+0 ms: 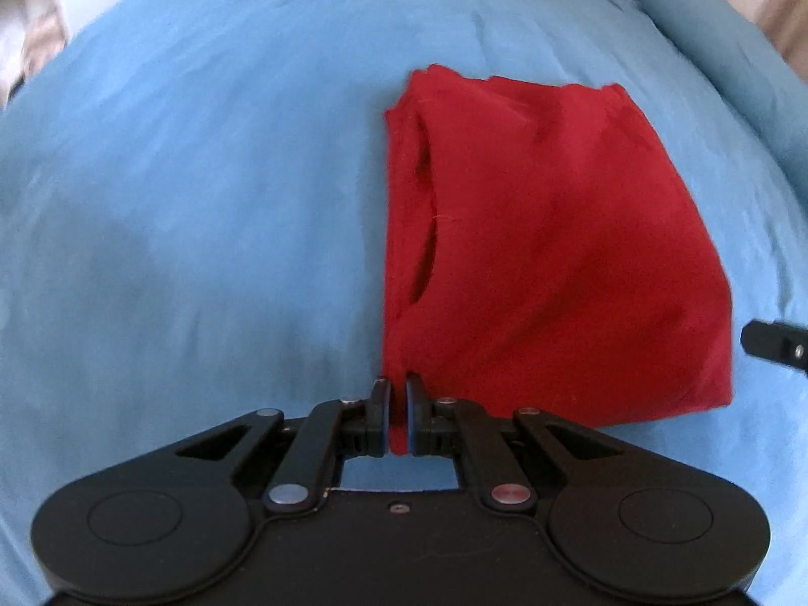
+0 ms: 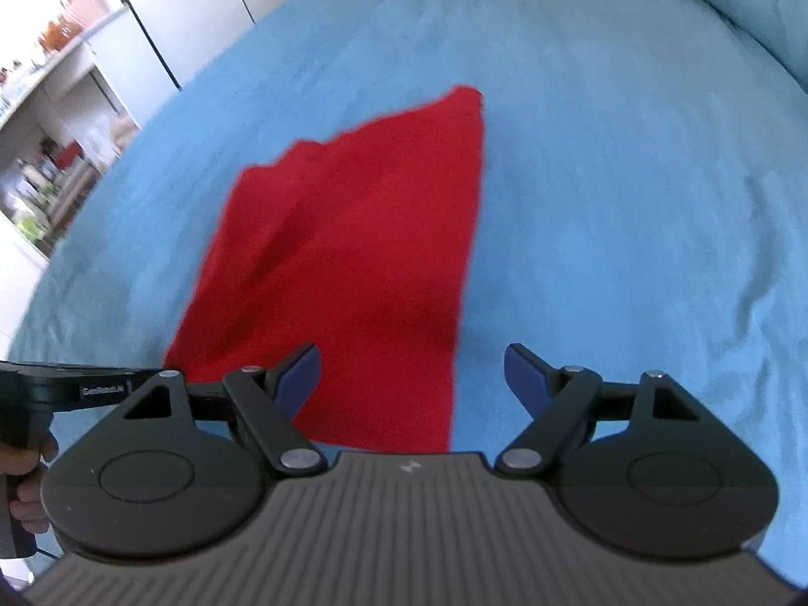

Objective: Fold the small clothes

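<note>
A folded red cloth garment (image 1: 545, 252) lies flat on the light blue bed sheet (image 1: 202, 177). The black left gripper (image 1: 398, 394) pinches the garment's near corner, while the black right gripper (image 2: 411, 379) hovers with jaws spread wide above its near edge.

The left hand-held gripper (image 1: 398, 394) is pinched closed, pointing steeply down, while the right hand-held gripper (image 2: 411, 371) gapes wide.

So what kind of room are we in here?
Most likely a bedroom: the red garment lies on a bed with a blue sheet, a blue pillow sits at its far corner, and cluttered white shelves stand beside it.
</note>
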`<state>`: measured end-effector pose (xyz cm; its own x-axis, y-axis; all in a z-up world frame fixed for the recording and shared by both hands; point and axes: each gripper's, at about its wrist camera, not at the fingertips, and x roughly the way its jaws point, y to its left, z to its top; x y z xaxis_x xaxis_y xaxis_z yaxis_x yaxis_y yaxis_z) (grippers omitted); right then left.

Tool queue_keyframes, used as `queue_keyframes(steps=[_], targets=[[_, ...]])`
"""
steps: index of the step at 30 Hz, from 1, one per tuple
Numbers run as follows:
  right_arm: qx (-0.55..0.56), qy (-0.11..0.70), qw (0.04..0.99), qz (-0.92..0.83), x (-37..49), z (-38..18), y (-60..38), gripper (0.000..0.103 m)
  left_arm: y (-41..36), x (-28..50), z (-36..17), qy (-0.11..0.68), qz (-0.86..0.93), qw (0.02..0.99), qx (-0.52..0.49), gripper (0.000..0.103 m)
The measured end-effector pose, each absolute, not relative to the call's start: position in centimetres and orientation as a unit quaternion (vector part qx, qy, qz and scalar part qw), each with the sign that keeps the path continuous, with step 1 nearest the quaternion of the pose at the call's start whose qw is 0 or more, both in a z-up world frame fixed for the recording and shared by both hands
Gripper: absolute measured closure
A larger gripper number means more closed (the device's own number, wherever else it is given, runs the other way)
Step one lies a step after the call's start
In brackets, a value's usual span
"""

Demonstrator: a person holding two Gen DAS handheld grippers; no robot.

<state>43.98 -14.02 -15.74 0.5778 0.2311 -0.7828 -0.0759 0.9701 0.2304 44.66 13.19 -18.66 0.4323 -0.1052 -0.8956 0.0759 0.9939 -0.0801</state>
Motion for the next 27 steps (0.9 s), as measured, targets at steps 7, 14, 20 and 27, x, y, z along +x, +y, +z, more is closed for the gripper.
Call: queue_keyframes(steps=[7,14,20,27], targets=[[0.085,0.473,0.873,0.078,44.2,-16.7,-14.7,0.008,13.0,44.4,-15.4,0.508,-0.045,0.860,-0.020,0.041],[0.021,0.501,0.862,0.076,45.0,-18.6,-13.4,0.010,11.3,45.2,-14.6,0.491,-0.068,0.868,0.012,0.030],[-0.032,0.508,0.857,0.086,44.4,-20.3,-13.2,0.009,10.8,45.3,-14.7,0.494,-0.069,0.867,0.013,0.030],[-0.009,0.475,0.874,0.105,45.6,-16.0,-13.0,0.009,10.6,47.2,-14.7,0.493,-0.066,0.868,0.008,0.030]])
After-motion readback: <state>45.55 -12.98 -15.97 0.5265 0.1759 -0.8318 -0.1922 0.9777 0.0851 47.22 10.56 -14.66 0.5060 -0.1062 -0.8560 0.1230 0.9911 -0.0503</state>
